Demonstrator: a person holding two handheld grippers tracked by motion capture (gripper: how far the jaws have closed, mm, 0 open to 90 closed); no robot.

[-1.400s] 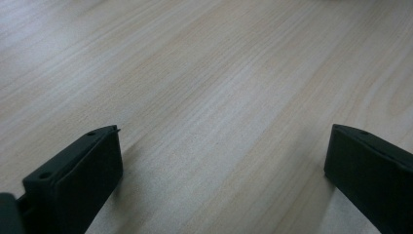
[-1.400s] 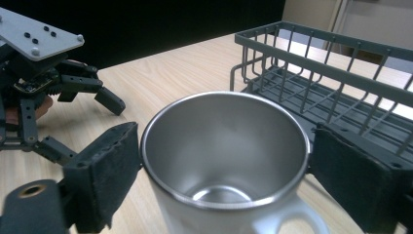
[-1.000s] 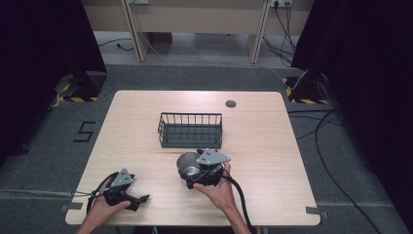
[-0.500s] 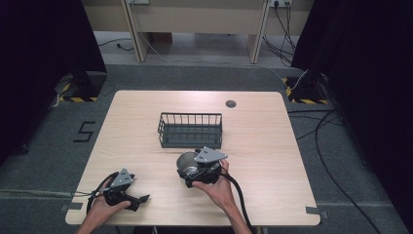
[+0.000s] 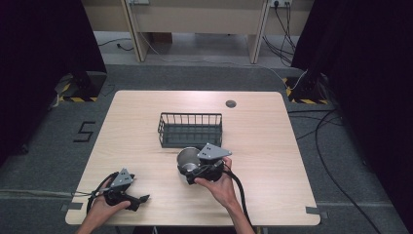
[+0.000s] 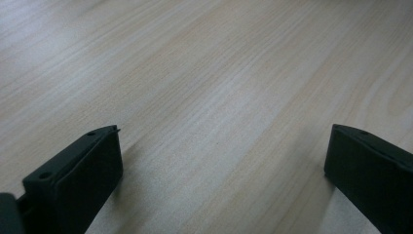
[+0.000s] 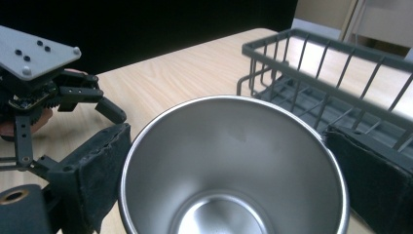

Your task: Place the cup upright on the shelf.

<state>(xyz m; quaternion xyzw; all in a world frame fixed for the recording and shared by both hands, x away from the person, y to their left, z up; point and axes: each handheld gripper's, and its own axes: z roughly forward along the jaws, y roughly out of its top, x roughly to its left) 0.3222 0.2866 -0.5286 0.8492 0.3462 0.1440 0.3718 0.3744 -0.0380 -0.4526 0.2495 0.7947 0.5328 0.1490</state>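
Note:
A shiny steel cup (image 5: pixel 186 157) stands upright on the wooden table (image 5: pixel 272 146), just in front of a dark wire basket (image 5: pixel 191 115). My right gripper (image 5: pixel 192 166) reaches the cup from the right. Its jaws have just been closing with the cup between them. In the right gripper view both black pads (image 7: pixel 100 165) touch the sides of the cup (image 7: pixel 234 165) below its rim. My left gripper (image 5: pixel 140 199) rests near the front left edge of the table. Its jaws stand wide apart over bare wood in the left gripper view (image 6: pixel 219 165), with nothing between them.
The empty basket (image 7: pixel 311 58) stands close behind the cup. A small dark round cap (image 5: pixel 230 103) sits in the table top at the back. The left gripper (image 7: pixel 97 102) lies off to the cup's left. A cable (image 5: pixel 241 195) trails from the right gripper toward the front edge.
The right hand has shifted very slightly at the cup, which stays in its place. The left gripper has not moved.

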